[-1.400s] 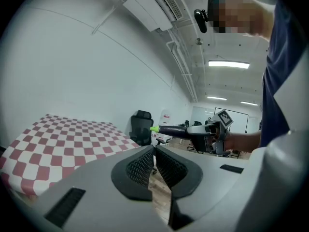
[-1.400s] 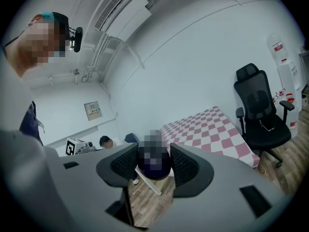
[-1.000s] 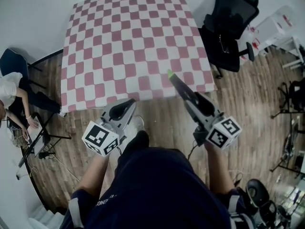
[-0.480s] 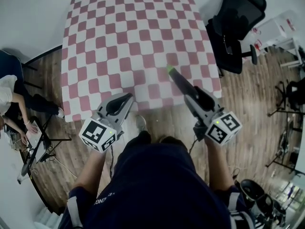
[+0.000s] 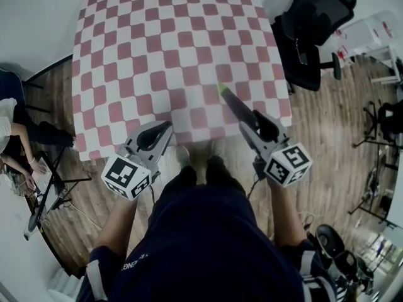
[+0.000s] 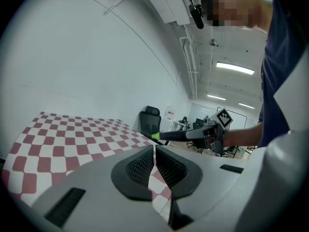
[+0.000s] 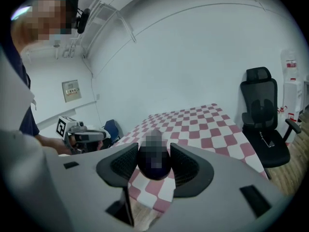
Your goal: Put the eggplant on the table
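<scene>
**Eggplant clamped in the right jaws, stem end out over the near table edge**

Eggplant lies lengthwise in my right gripper. Its dark rounded end is pinched between the two pads, and its green stem tip points away from me, over the near right part of the checkered table. Its long axis follows the gripper's own line, slanting up-left in the head view. It hangs above the cloth, not on it; how high I cannot tell. The right hand tilts nose-down toward the tabletop, so I judge the coming move to be a lowering until the eggplant lies flat, then a release. My left gripper is farther off, at the table's near edge, jaws pressed together on nothing.
</scene>
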### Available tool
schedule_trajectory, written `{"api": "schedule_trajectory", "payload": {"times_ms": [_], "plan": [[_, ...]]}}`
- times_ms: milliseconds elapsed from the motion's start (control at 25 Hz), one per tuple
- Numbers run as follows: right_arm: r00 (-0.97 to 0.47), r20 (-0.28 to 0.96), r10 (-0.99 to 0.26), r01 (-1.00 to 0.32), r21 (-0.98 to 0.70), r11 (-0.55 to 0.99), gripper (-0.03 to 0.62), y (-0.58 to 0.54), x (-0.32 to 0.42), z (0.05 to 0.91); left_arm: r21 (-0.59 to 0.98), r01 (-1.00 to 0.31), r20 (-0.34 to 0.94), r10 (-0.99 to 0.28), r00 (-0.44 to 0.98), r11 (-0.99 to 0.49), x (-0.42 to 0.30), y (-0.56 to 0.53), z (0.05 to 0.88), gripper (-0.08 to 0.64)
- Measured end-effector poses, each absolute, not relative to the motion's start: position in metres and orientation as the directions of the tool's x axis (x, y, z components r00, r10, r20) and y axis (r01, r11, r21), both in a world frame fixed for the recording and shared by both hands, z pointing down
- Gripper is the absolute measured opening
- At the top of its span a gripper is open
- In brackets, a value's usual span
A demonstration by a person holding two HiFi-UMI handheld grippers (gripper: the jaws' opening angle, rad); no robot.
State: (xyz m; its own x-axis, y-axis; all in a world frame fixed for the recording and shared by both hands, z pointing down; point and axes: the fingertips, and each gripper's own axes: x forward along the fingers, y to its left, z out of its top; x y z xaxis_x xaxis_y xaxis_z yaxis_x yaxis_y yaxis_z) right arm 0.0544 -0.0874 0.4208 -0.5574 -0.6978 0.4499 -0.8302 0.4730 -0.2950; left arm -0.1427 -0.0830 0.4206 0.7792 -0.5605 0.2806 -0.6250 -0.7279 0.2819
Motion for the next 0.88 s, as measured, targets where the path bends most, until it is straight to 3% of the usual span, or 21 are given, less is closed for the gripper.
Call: {"api": "schedule_trajectory", "payload": {"times_ms": [880], "plan": [[-0.534, 0.610, -0.585, -0.845, -0.366, 0.390, 0.221, -0.186, 0.177, 0.576, 0.256, -0.677, 0.467, -0.525, 0.711, -0.690, -0.023, -0.122, 0.456, 0.037]]}}
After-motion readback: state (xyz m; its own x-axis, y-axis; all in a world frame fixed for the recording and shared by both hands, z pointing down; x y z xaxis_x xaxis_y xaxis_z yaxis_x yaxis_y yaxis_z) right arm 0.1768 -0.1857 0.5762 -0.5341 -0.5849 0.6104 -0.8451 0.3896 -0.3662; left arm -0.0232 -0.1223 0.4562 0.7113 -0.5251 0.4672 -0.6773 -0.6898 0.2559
